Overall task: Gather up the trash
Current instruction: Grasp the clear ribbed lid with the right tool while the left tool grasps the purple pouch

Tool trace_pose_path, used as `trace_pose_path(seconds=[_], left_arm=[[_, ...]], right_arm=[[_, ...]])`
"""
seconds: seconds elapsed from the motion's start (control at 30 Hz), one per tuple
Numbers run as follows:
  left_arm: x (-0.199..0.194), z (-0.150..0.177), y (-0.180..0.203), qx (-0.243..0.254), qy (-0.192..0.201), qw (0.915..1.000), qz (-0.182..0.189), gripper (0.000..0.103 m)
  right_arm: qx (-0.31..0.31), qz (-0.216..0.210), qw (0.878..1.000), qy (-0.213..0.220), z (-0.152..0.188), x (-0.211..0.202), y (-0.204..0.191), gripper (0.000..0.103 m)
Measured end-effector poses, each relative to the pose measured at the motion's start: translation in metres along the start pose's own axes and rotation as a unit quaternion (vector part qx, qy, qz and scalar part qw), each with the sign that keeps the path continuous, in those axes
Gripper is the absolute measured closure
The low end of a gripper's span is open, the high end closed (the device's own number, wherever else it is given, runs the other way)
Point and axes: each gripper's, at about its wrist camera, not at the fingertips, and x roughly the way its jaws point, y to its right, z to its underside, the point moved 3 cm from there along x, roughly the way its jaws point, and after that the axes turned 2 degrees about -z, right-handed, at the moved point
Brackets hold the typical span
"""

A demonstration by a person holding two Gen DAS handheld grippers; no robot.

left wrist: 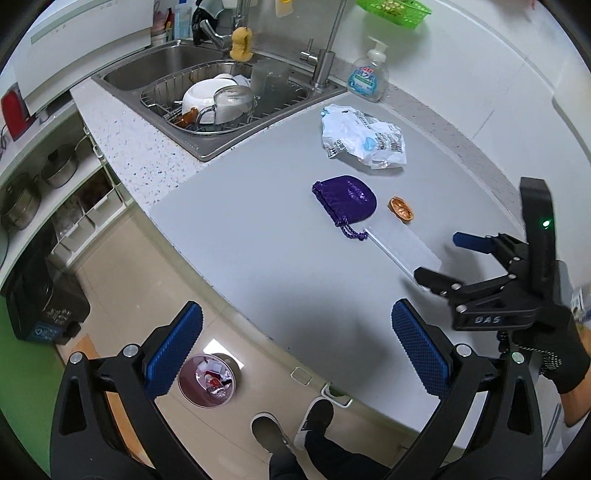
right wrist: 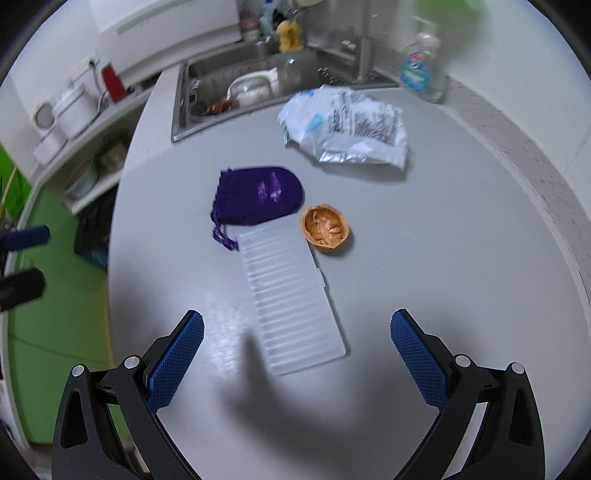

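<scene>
Both jaws are wide apart, nothing held. Left gripper (left wrist: 295,354) hangs past the counter (left wrist: 258,229) edge, right over the bin (left wrist: 208,380) at lower centre — probably so trash can drop straight in. In the right view, going left to right: pouch (right wrist: 258,199), ribbed tray (right wrist: 291,299), walnut shell (right wrist: 325,229), with the wrapper (right wrist: 347,129) at upper centre. Right gripper (right wrist: 295,350) straddles the tray's near end — looks lined up to grab it.

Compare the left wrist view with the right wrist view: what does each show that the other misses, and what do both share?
Left wrist only: the floor bin, the person's shoes, the green basket.
Right wrist only: the red appliance beside white pots.
Both: crumpled wrapper, purple pouch, walnut shell, clear plastic tray, sink, soap bottle.
</scene>
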Motion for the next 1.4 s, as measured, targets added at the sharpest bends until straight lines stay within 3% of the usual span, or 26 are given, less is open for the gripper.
trace_pose_path(seconds=[0.27, 0.37, 0.53, 0.67, 0.93, 1.4], left_arm=[[0.011, 0.001, -0.003, -0.019, -0.01, 0.9997, -0.007, 0.003], [0.012, 0.001, -0.003, -0.021, -0.01, 0.9997, -0.008, 0.003], [0.014, 0.001, -0.004, -0.021, -0.01, 0.9997, -0.005, 0.003], [0.016, -0.001, -0.002, -0.017, -0.011, 0.9998, -0.002, 0.003], [0.021, -0.014, 0.009, 0.006, -0.009, 0.9999, 0.006, 0.003], [0.053, -0.055, 0.043, 0.057, -0.01, 0.9981, 0.024, 0.003]], right_arm=[[-0.036, -0.006, 0.999, -0.012, -0.003, 0.019, 0.0, 0.007], [-0.045, -0.001, 0.999, -0.021, 0.0, 0.025, -0.002, 0.025], [-0.055, 0.005, 0.998, -0.019, 0.001, 0.025, -0.004, 0.031], [-0.065, -0.002, 0.998, -0.018, 0.001, 0.021, -0.009, 0.053], [-0.034, -0.003, 0.999, -0.013, -0.002, 0.009, -0.002, 0.055], [0.019, 0.014, 1.0, 0.01, 0.007, -0.04, 0.044, 0.055]])
